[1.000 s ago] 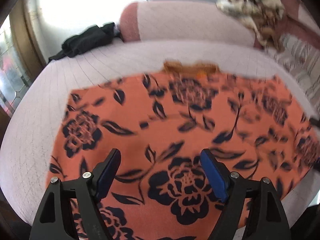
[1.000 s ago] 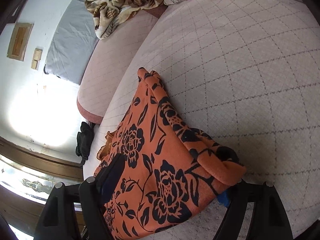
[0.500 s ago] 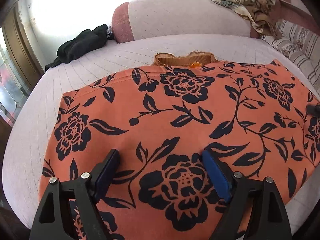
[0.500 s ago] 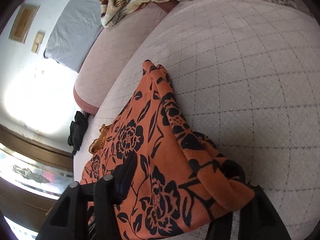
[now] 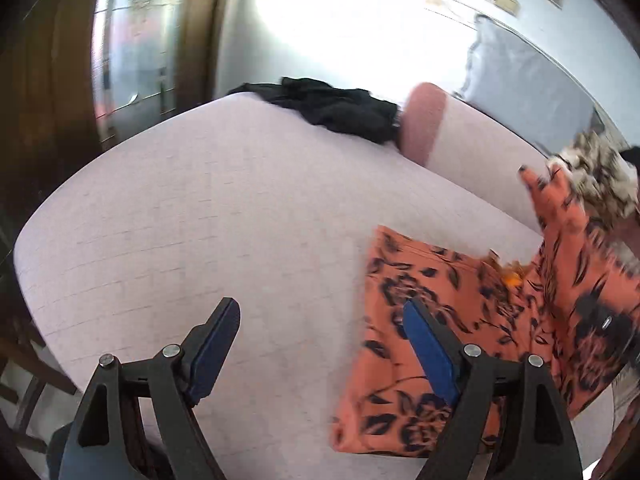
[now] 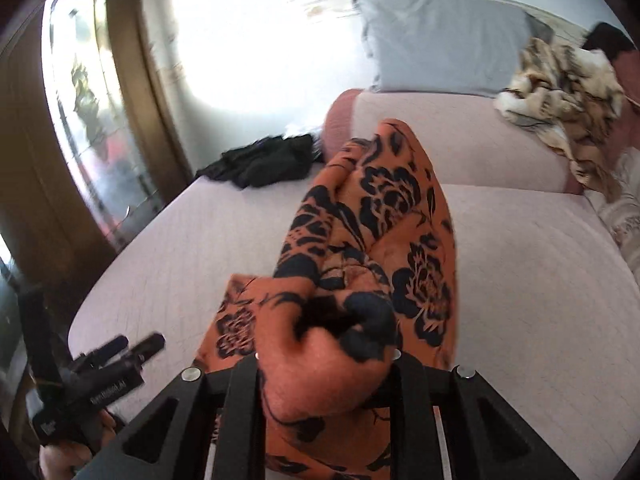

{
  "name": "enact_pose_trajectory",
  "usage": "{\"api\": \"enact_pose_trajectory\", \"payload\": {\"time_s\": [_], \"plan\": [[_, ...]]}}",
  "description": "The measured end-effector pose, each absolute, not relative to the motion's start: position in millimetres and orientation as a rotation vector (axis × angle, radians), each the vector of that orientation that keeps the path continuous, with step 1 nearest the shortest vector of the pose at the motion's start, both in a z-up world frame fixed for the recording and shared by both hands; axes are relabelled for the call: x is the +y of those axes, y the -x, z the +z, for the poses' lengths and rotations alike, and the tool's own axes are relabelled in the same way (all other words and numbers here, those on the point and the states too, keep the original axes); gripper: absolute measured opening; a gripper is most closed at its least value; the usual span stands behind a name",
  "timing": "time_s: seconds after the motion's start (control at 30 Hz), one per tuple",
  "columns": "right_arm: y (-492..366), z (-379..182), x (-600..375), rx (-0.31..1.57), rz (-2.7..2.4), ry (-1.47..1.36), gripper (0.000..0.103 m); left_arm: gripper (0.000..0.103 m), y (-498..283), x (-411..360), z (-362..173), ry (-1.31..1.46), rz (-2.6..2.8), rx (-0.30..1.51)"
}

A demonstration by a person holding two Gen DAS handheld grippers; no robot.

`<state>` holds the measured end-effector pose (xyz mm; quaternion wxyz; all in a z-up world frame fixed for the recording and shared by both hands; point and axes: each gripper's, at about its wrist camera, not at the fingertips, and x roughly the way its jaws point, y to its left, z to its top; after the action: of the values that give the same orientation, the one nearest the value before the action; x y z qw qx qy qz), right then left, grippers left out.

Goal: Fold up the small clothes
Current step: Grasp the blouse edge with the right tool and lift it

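An orange garment with black flowers [image 5: 432, 312] lies on the pale pink bedspread [image 5: 208, 216]. In the left wrist view its right side rises off the bed. My left gripper [image 5: 320, 320] stands open over bare bedspread, with its right finger [image 5: 424, 344] above the garment's left edge and nothing between the fingers. In the right wrist view my right gripper [image 6: 326, 360] has its jaws closing on a bunched fold of the garment [image 6: 384, 216], which stands up and hides the fingertips. The left gripper [image 6: 120, 356] shows at the lower left there, held by a hand.
A black garment [image 5: 340, 116] lies at the far end of the bed beside a pink bolster [image 6: 460, 140]. A grey pillow [image 6: 440, 40] and a leopard-print blanket [image 6: 560, 92] sit behind. A wooden-framed window [image 6: 92, 120] is at the left, past the bed's edge.
My right gripper went from open around the garment's edge to closed on it, rolled and lifted it. My left gripper swung left off the garment, still open.
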<state>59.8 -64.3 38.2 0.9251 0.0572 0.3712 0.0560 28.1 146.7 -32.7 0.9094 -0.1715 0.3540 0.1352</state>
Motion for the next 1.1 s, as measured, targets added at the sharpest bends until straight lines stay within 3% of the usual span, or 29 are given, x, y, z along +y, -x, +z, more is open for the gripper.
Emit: {"api": "enact_pose_trajectory", "payload": {"time_s": [0.13,0.17,0.5,0.57,0.63,0.7,0.73,0.77,0.8,1.1], "plan": [[-87,-69,15,1.058,0.198,0.017,0.022,0.084,-19,195,-61,0.431,0.355,0.797],[-84,-74,20,1.022,0.168,0.036,0.021,0.084,-17,201,-67,0.453,0.354,0.811],[-81,12,10,0.86,0.173,-0.044,0.021,0.084,-14,205,-65,0.486,0.286,0.799],[-77,2,25,0.896,0.198,0.006,0.021,0.084,-13,207,-66,0.495,0.286,0.804],[-77,-44,49,1.021,0.209,0.108,0.025,0.084,-11,210,-67,0.512,0.288,0.812],[-68,-73,61,1.034,0.187,0.189,0.033,0.084,-8,213,-67,0.518,0.292,0.81],[-58,-69,65,0.974,0.191,0.201,0.051,0.084,-7,214,-67,0.516,0.295,0.808],[-54,-66,66,0.967,0.231,0.165,0.08,0.084,-7,215,-67,0.512,0.299,0.807],[-53,-64,67,0.986,0.285,0.112,0.087,0.084,-7,216,-67,0.512,0.3,0.807],[-19,-35,22,0.889,0.36,-0.15,0.088,0.084,-5,206,-61,0.504,0.234,0.782]]}}
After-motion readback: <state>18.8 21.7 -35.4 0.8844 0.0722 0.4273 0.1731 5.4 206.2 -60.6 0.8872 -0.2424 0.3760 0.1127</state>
